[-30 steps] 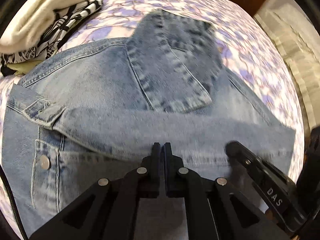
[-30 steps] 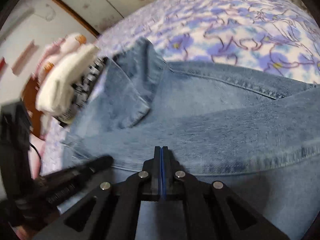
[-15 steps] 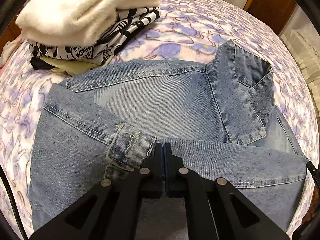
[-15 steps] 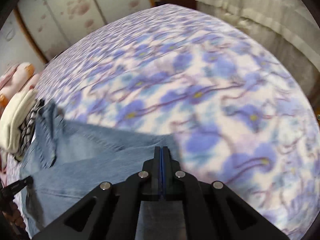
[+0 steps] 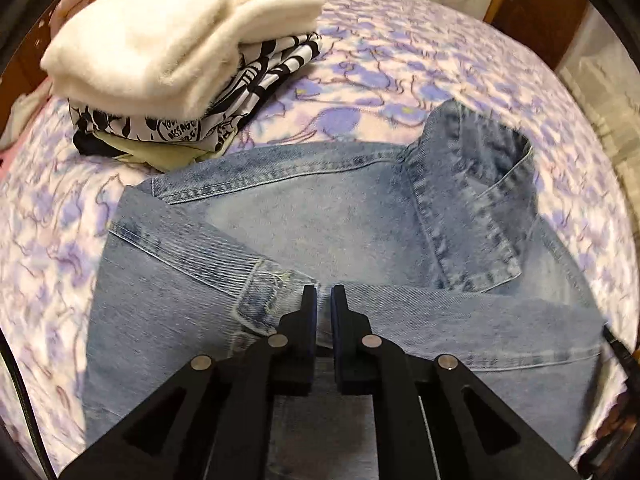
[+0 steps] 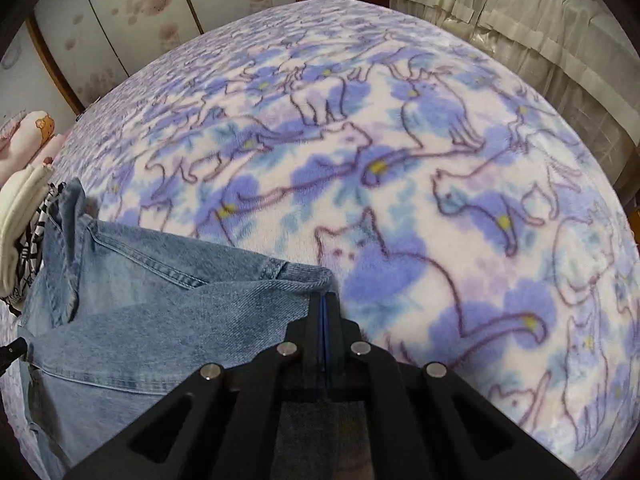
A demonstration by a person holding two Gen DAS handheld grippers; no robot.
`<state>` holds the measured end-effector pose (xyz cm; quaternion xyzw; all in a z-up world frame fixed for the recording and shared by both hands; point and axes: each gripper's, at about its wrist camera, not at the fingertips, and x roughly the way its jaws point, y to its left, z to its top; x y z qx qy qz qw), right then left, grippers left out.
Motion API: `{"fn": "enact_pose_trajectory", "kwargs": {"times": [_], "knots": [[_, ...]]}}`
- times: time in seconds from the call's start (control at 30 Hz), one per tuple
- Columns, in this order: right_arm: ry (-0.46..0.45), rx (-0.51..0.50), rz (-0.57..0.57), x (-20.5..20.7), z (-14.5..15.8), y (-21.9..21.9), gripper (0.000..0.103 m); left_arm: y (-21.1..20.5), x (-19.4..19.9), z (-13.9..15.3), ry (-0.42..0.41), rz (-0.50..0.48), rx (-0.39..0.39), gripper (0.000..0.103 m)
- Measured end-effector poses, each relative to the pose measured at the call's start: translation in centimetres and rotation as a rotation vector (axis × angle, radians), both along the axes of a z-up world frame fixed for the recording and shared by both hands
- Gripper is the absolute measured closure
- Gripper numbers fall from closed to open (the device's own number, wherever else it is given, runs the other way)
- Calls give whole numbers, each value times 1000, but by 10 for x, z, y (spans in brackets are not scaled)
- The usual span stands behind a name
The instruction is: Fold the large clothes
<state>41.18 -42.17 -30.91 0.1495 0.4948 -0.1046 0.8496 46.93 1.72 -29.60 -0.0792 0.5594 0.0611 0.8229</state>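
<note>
Compared with half a second before, our left claw (image 5: 324, 300) had parted its fingers a little, leaving a narrow gap where they had been pressed together on the folded edge of the denim jacket (image 5: 320, 216); denim showed through the gap, but we could not tell whether the pads still touched it. The left view had otherwise hardly shifted, and the jacket lay as it had. The right view had steadied and drawn nearer the cloth, the earlier blur gone. Our right claw (image 6: 324, 300) remained closed, its blue pads pinched on the jacket's near right corner (image 6: 316, 276). The jacket rested on the bed (image 6: 400, 160), on a fleece blanket printed with purple cats, with its long axis running left to right across the left view. A cuffed sleeve (image 5: 264, 300) crossed it along that axis, and the collar (image 5: 472, 200) stood up at the far right, pointing away from us. Just beyond the jacket's far left corner sat a stack of folded clothes (image 5: 180, 60), a cream fleece on top of a black-and-white printed piece. Both claws reached forward low over the jacket, angled down at its near edge, the left over the cuff and the right at the corner.
</note>
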Motion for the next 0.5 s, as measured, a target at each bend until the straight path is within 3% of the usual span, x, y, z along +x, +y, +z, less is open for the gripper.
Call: {"fn": "enact_pose_trajectory", "kwargs": {"times": [0.17,0.3,0.4,0.5], "knots": [[-50,43,40,-9,19,9,103,13,4,-10,30,33,29,98],[-11,61,99,-10,11,19,103,25,7,-19,67,52,100,98],[4,53,106,-10,-2,21,103,36,6,-26,69,70,36,97],[1,82,84,-9,-12,18,103,37,7,-31,68,44,45,97]]}}
